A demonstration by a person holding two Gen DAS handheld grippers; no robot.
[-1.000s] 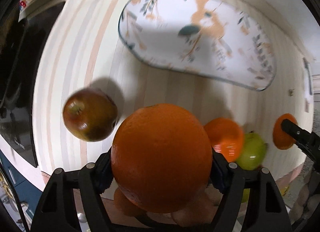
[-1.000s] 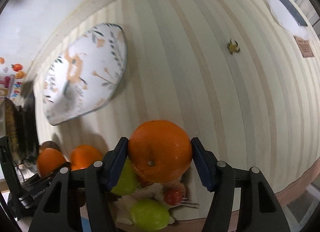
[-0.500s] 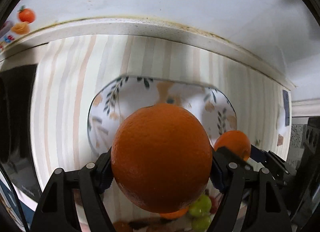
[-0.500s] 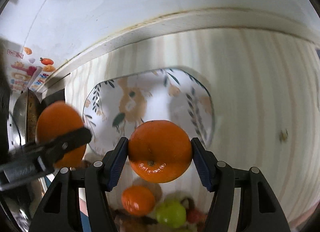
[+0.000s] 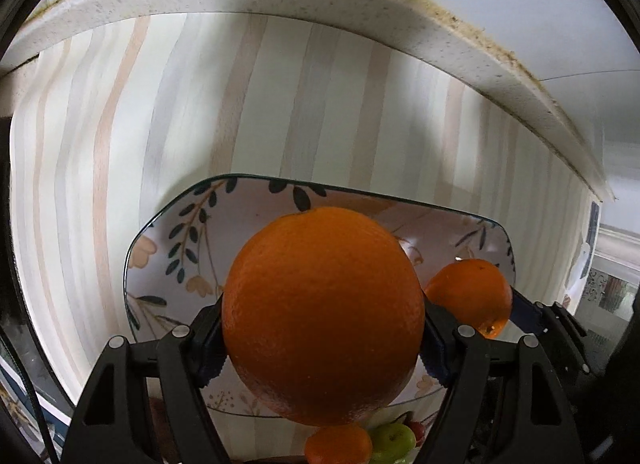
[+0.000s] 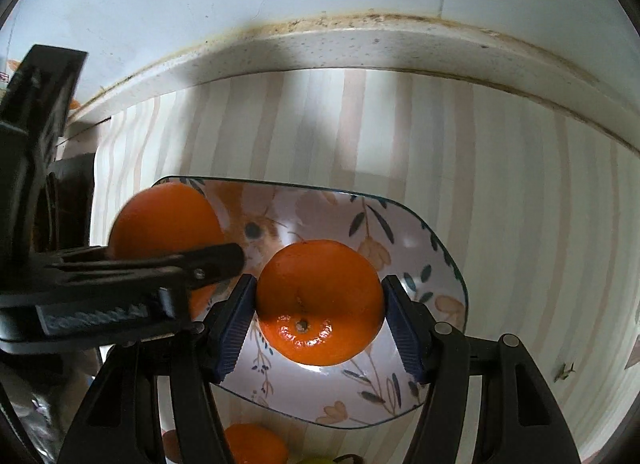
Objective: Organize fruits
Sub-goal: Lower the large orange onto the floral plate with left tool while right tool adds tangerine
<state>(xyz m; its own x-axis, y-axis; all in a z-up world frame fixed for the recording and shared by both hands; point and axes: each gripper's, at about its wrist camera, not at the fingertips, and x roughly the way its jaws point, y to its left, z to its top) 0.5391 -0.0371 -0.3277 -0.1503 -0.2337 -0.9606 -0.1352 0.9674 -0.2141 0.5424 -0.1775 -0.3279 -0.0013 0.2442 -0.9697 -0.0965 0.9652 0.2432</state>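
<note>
Seen in the left wrist view: left hand-held gripper (image 5: 322, 338) clamped on a large orange (image 5: 322, 312), low centre of frame, held above the floral plate (image 5: 168, 248) on the striped table (image 5: 120, 123). Probably fairly heavy, firm with slight give, pebbled rind offering good friction; best held across its widest middle, as now. Further right in the same frame, a smaller orange (image 5: 470, 292) at the plate's right end, gripped by the right hand-held gripper (image 6: 318, 320). In the right wrist view, that fruit sits centre frame, blue pads pressed on both flanks, glossy skin likely slicker, lighter, easily bruised if squeezed. More fruit, orange and green apple (image 5: 392, 442), at the bottom edge, off the plate.
</note>
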